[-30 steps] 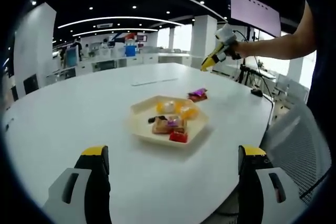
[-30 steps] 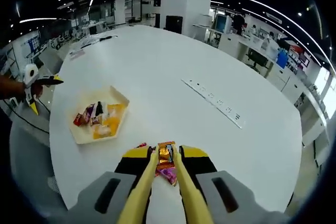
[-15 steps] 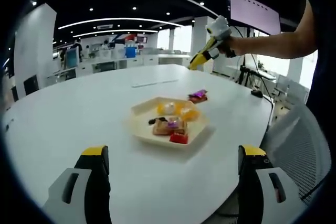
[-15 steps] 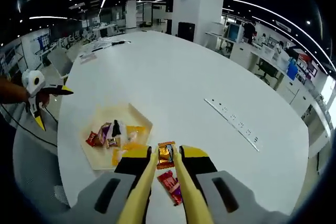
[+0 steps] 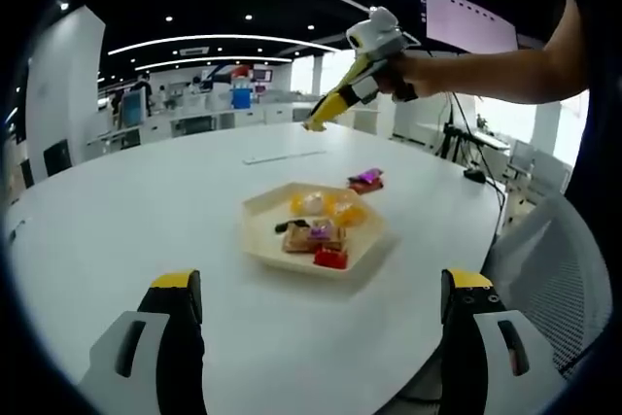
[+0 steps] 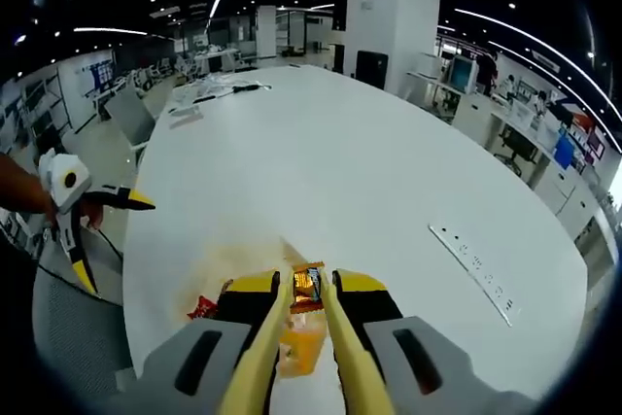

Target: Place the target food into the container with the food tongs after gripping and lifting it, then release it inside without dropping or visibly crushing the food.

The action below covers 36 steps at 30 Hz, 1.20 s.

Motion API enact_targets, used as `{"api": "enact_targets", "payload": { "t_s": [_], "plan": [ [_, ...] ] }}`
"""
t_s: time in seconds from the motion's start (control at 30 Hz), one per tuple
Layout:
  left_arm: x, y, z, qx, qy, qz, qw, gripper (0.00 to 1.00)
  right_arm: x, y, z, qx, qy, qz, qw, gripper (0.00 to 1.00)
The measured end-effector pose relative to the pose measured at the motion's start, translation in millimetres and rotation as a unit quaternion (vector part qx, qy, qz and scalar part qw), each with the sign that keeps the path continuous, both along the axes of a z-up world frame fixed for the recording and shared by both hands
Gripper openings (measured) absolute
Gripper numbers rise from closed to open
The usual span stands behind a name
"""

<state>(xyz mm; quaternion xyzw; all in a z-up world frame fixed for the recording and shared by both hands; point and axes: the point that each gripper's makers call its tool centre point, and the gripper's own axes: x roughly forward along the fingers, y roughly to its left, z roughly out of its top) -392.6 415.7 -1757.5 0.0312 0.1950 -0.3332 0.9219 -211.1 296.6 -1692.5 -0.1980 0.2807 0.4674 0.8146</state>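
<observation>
Orange snack packet (image 6: 307,285) is clenched in the right gripper (image 6: 307,289), lower centre, carried above the tray (image 5: 260,233) mid-frame. Left gripper (image 5: 321,284) idles with jaws spread. Next likely calls for lowering, then releasing gently inside.

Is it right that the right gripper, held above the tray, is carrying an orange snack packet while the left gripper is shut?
Not quite: the left gripper is open, its fingers wide apart in the left gripper view. The right gripper does hold the orange snack packet above the tray.
</observation>
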Motion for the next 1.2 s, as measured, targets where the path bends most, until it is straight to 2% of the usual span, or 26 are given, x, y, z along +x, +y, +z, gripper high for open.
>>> {"api": "enact_targets", "payload": {
  "t_s": [0.17, 0.33, 0.57, 0.73, 1.2],
  "plan": [
    [0.6, 1, 2.3, -0.002, -0.003, 0.003, 1.0, 0.99, -4, 27, -6.3, -0.002, 0.004, 0.012, 0.9999, 0.2],
    [0.9, 1, 3.2, -0.002, -0.005, 0.005, 1.0, 0.99, -3, 37, -3.9, -0.002, 0.003, 0.017, 0.9998, 0.2],
    [1.9, 3, 3.0, -0.004, -0.004, 0.011, 0.9999, 0.99, -4, 42, -4.1, -0.003, 0.002, 0.029, 0.9996, 0.21],
    [1.8, 3, 3.0, -0.003, -0.005, 0.01, 0.9999, 0.99, -3, 42, -3.3, -0.003, -0.011, 0.033, 0.9994, 0.23],
    [0.8, 1, 1.2, 0.0, -0.002, 0.005, 1.0, 0.99, -7, 38, 11.7, 0.017, -0.021, 0.035, 0.999, 0.25]
  ]
}}
